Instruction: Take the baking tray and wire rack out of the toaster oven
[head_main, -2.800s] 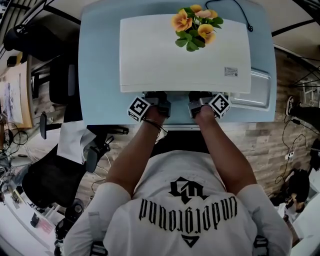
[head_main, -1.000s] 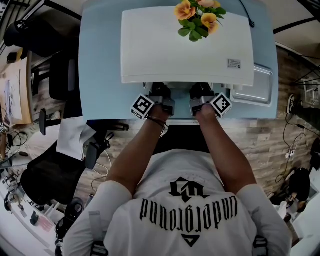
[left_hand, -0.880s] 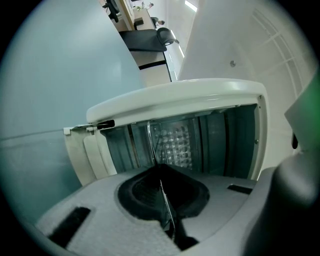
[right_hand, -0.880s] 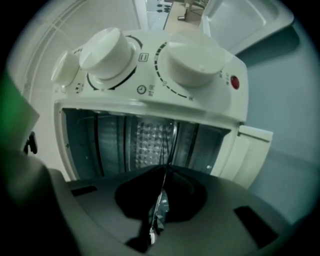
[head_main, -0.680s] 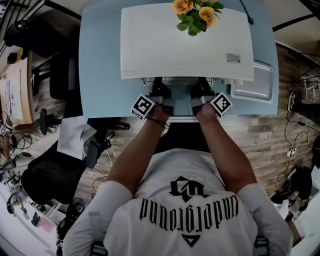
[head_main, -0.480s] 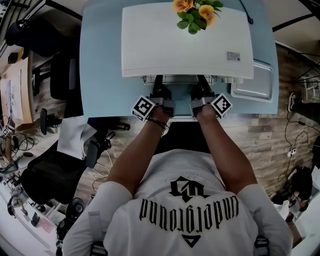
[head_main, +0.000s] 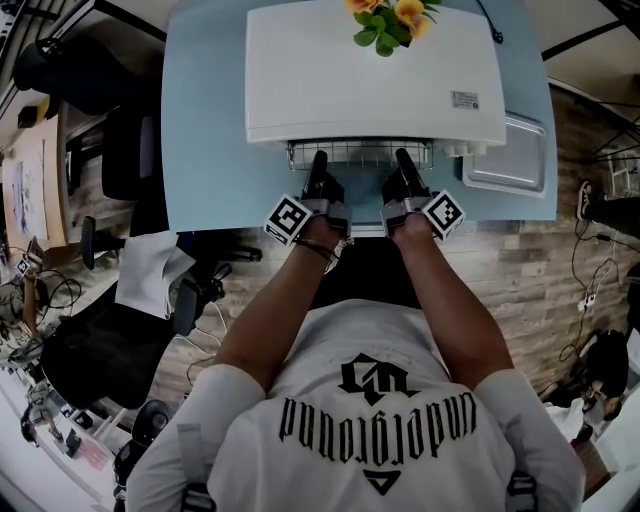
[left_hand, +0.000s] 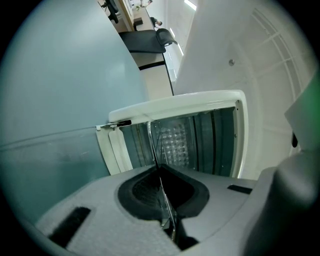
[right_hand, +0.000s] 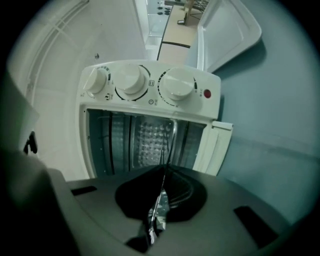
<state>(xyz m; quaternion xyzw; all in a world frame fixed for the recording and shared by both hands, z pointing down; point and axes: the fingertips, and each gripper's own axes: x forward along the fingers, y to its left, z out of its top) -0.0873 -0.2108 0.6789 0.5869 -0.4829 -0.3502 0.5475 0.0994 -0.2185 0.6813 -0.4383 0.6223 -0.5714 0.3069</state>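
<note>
Holding the wire rack (head_main: 360, 154), partly out of the toaster oven (head_main: 375, 80), with left claw (head_main: 318, 160) and right claw (head_main: 403, 160) both clenched on its front wire, you risk jamming it (uneven pulling skews it in its guides).

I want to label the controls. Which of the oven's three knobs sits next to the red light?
The right-end knob in the right gripper view: it adjoins the red light. The middle knob and left-end knob sit farther off.
</note>
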